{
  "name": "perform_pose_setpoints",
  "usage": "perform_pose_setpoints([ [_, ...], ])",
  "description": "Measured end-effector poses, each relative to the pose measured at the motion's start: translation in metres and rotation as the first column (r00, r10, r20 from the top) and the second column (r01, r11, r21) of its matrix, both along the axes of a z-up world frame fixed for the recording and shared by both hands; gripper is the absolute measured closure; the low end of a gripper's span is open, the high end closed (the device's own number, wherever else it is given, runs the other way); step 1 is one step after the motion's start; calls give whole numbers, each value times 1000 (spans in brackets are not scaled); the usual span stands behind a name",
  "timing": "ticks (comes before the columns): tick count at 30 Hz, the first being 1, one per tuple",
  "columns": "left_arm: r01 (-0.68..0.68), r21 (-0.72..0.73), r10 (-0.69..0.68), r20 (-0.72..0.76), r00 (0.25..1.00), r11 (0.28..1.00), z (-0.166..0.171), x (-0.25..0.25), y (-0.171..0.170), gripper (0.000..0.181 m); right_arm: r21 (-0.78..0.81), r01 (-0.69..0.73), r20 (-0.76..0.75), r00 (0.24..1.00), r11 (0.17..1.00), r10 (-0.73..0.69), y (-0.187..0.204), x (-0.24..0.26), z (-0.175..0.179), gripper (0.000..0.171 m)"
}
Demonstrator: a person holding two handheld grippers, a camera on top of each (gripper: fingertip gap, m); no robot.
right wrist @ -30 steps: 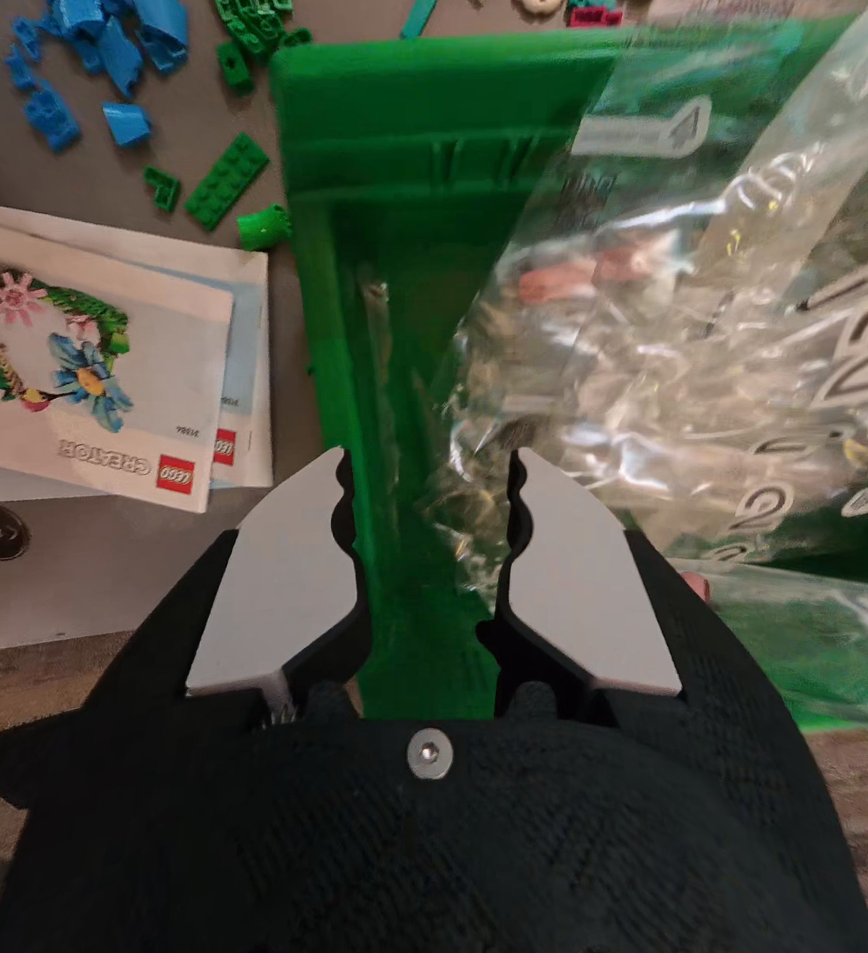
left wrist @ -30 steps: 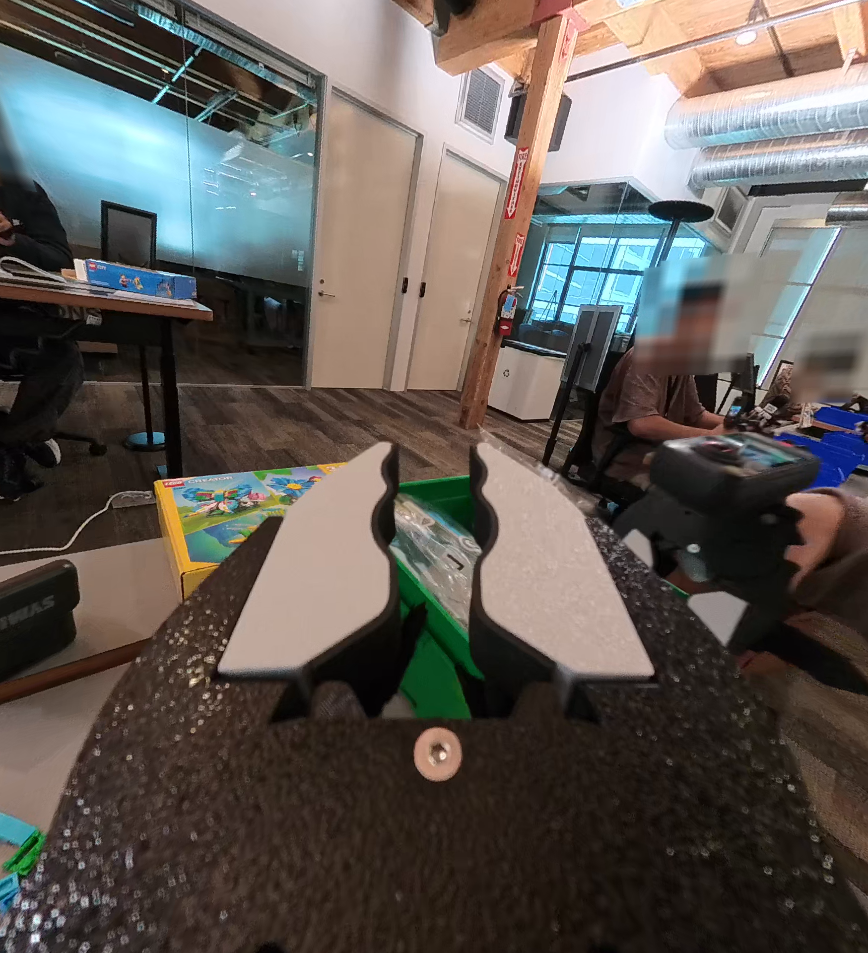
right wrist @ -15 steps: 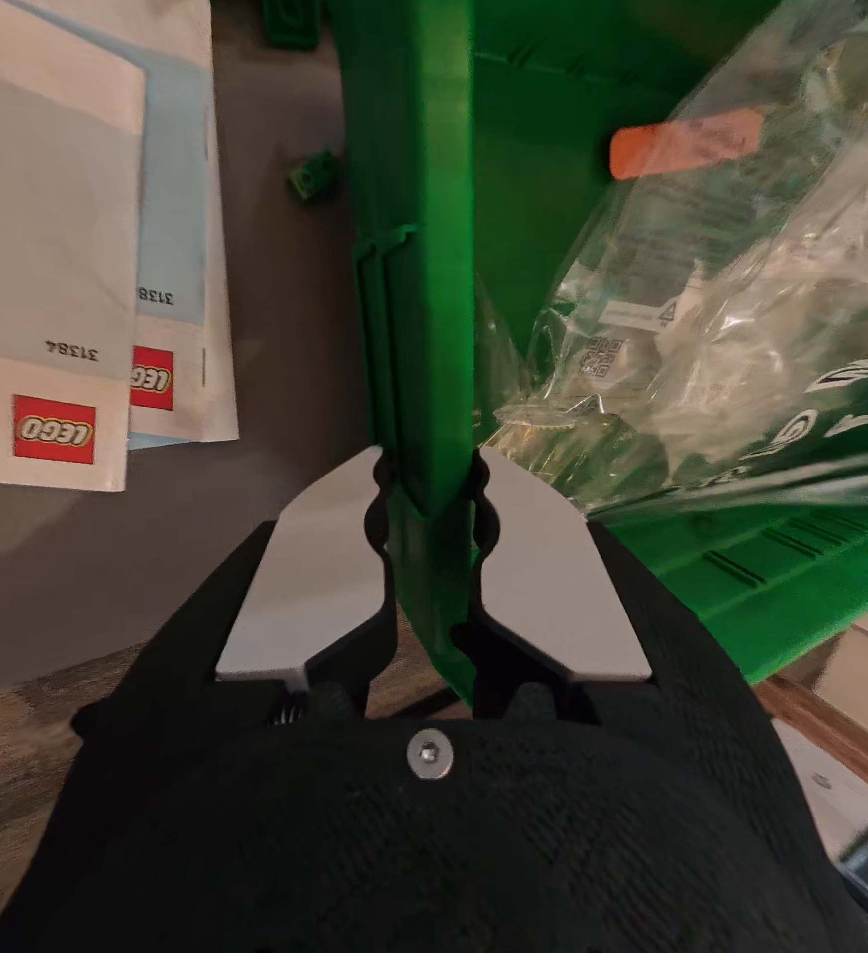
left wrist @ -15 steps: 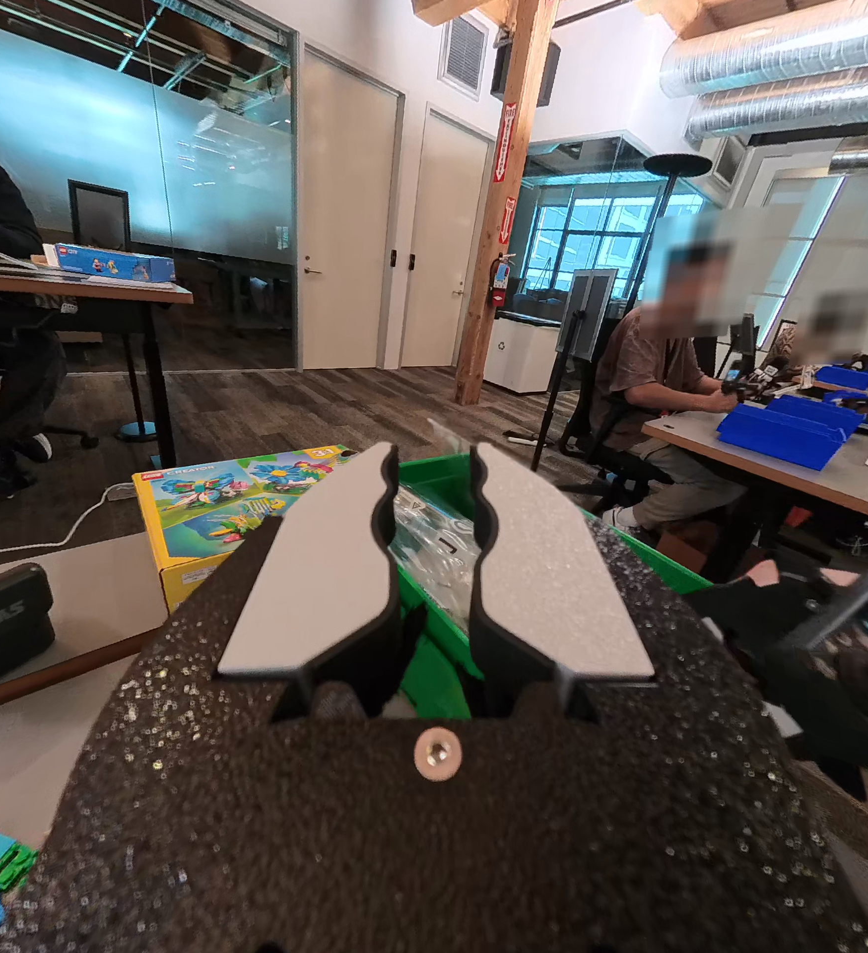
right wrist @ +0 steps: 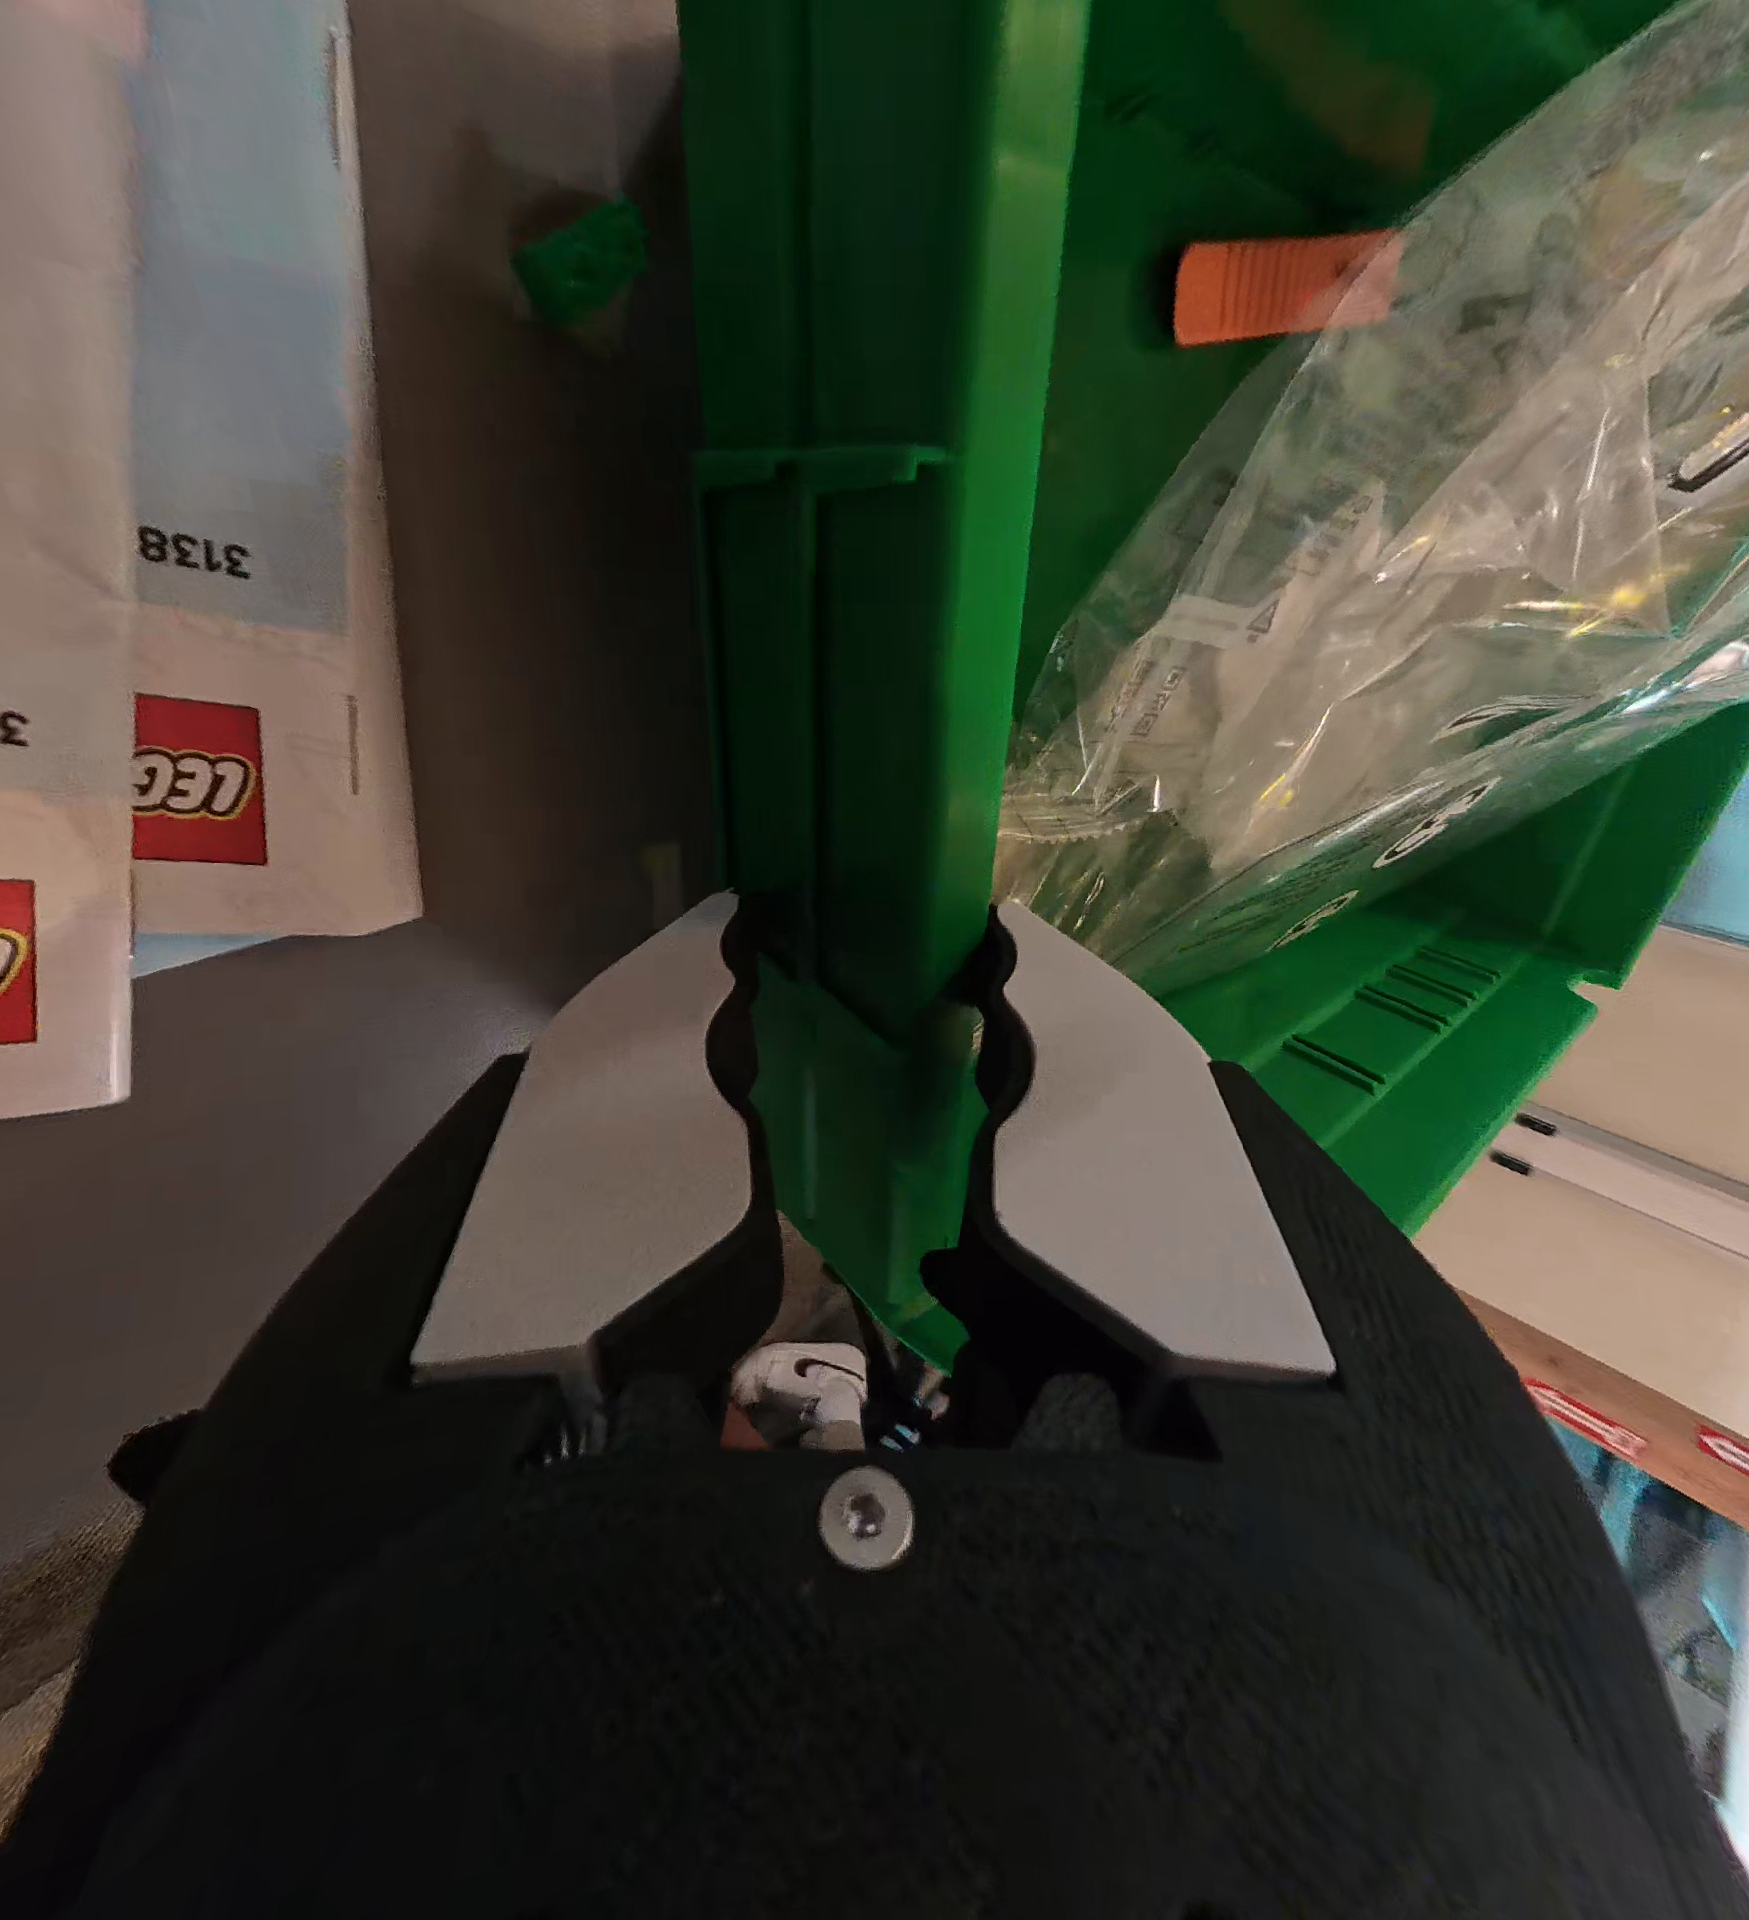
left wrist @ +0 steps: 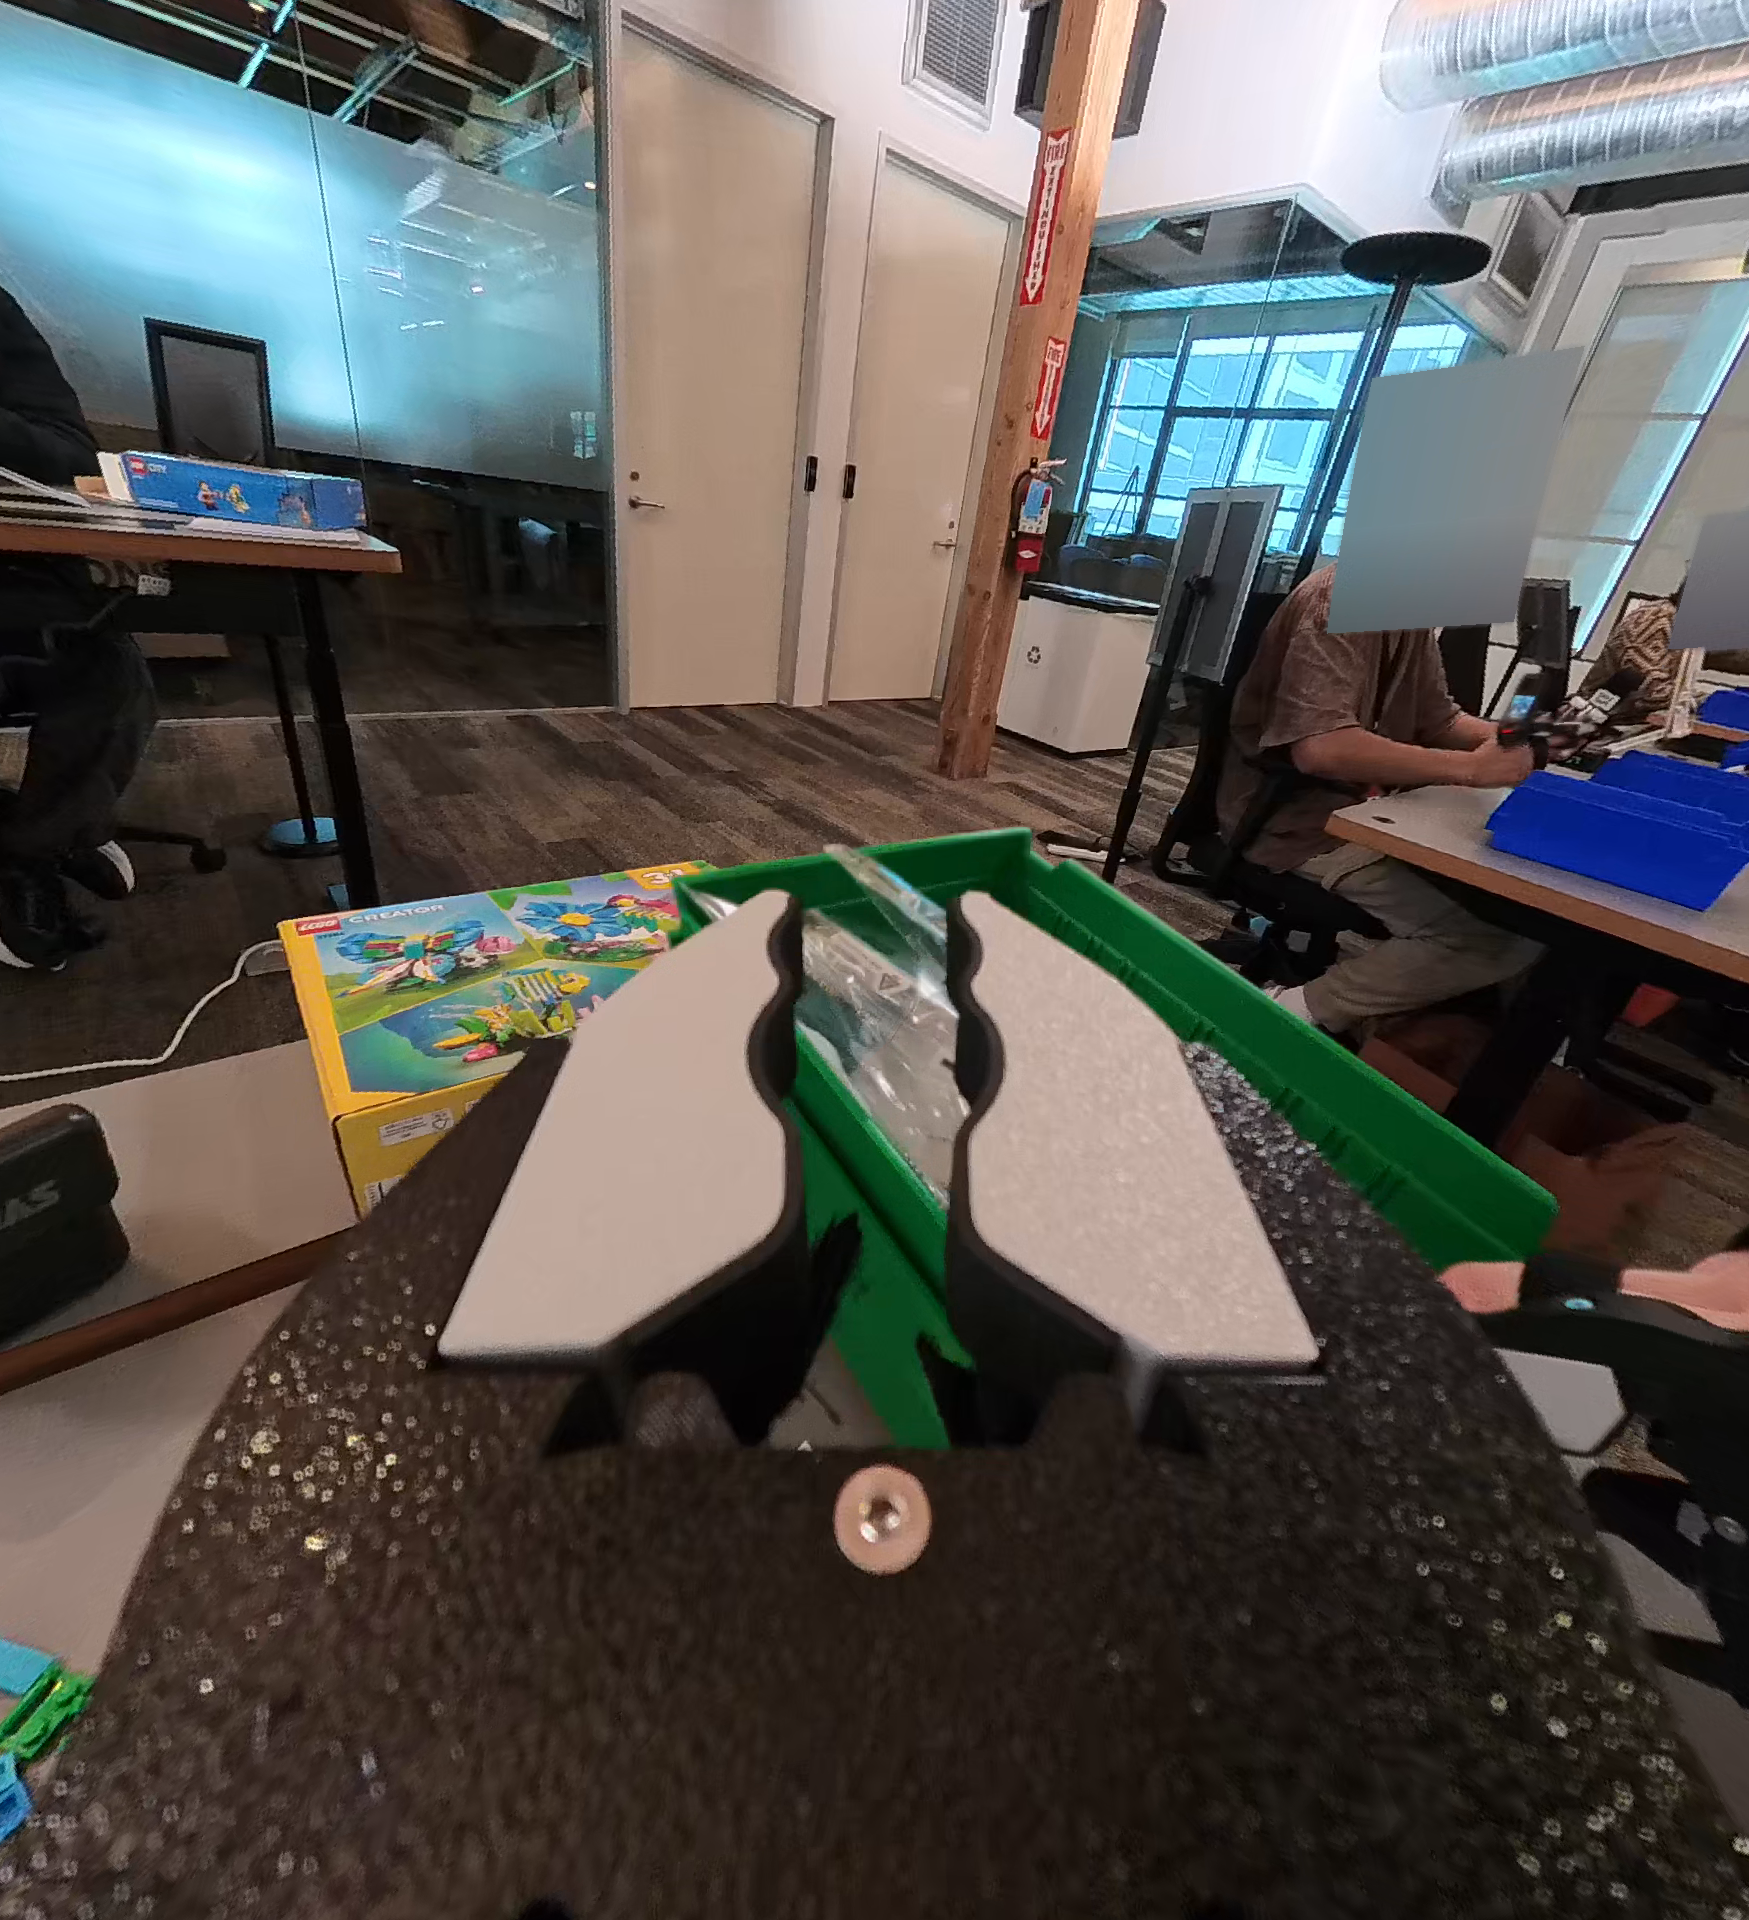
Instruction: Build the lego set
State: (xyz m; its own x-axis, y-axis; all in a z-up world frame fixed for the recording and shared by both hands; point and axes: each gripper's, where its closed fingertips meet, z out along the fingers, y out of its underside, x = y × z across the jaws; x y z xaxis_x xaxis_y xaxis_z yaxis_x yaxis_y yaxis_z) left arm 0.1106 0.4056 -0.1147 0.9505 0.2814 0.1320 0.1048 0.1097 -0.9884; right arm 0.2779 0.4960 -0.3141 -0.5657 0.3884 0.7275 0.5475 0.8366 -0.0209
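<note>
A: Bin (right wrist: pixel 849 623) status?
B: Right gripper (right wrist: pixel 862 971) clamped on its near wall. Left gripper (left wrist: pixel 875 997) straddles another wall; contact unclear. Bags (right wrist: pixel 1421 540) inside, booklets (right wrist: pixel 246 520) left.
A: Advice?
B: Move both together, keep level.

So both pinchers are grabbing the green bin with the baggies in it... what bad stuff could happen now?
The right gripper and the left gripper each clamp only a thin wall of the green bin, so it might twist or slip loose.

The clear bags lean over the bin's far side; if it tips, they could slide out.

A loose green brick and the instruction booklets lie right beside the bin, so dragging it may shove them.
</note>
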Motion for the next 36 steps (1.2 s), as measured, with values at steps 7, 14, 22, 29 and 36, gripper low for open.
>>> perform_pose_setpoints([
  [7, 11, -4, -11, -14, 1000, 1000, 2, 6, 3, 155, 114, 7, -151, 989, 993, 11, -5, 7, -2, 133],
  [14, 18, 7, -18, -23, 1000, 1000, 6, 10, 2, 156, 156, 17, -248, 968, 988, 23, -8, 10, -4, 133],
  [22, 9, 21, -8, -22, 1000, 1000, 9, 7, -2, 156, 101, 30, -180, 984, 994, -11, -6, 7, -3, 133],
  [29, -42, 51, 44, -42, 998, 998, 20, -1, -18, 156, -18, 57, -32, 998, 998, -57, 0, -1, 0, 131],
  [36, -278, 60, 284, -141, 948, 959, 36, -32, -64, 155, -118, 62, 151, 988, 991, -44, 3, -3, 1, 135],
])
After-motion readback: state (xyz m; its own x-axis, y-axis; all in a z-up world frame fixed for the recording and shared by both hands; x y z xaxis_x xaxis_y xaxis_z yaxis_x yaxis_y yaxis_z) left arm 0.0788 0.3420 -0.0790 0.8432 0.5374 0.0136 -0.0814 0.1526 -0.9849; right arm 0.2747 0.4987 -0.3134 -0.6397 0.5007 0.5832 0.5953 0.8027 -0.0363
